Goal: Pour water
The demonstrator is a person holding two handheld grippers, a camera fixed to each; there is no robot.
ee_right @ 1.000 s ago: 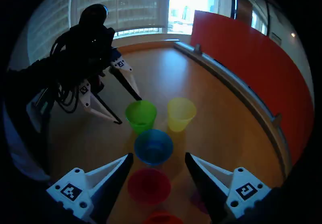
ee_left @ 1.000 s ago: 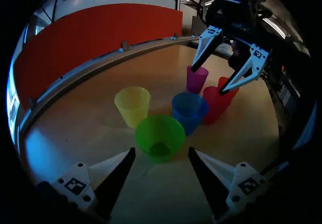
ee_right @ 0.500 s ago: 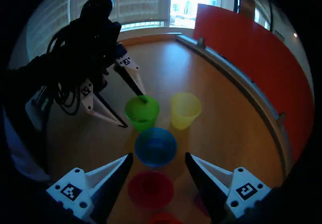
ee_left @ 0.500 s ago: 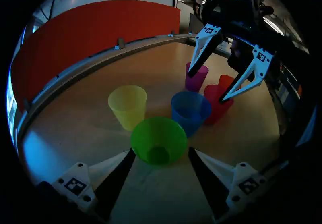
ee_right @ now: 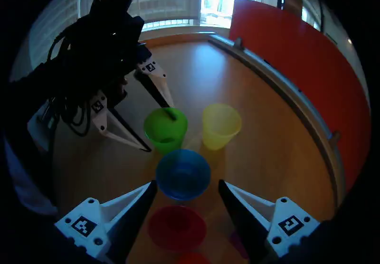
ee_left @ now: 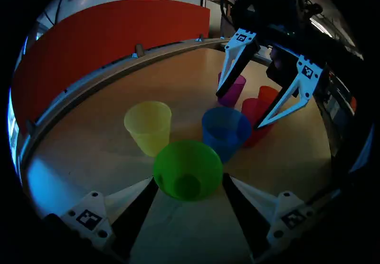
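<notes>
Several plastic cups stand clustered on a wooden table [ee_left: 95, 150]. In the left gripper view the green cup [ee_left: 187, 169] sits between the tips of my open left gripper [ee_left: 189, 178]. Behind it are the yellow cup [ee_left: 147, 126], blue cup [ee_left: 224, 131], red cup [ee_left: 256, 114], purple cup [ee_left: 231, 89] and orange cup [ee_left: 267, 94]. My right gripper [ee_left: 237, 111] hangs open over the red and purple cups. In the right gripper view my right gripper [ee_right: 186, 184] is open, with the red cup [ee_right: 176, 226] between its fingers and the blue cup [ee_right: 183, 174] at its tips. The left gripper [ee_right: 160, 133] straddles the green cup [ee_right: 165, 128], beside the yellow cup [ee_right: 220, 125].
A red partition [ee_left: 109, 31] with a metal rail [ee_left: 95, 86] runs along the table's far edge. It also appears as the red partition [ee_right: 304, 60] on the right. A person's dark sleeve [ee_right: 42, 121] holds the left gripper. Bare tabletop [ee_right: 204, 79] lies beyond the cups.
My left gripper has moved forward, so the green cup now sits between its tips. The right gripper has edged forward and lower over the red cup, towards the blue one.
</notes>
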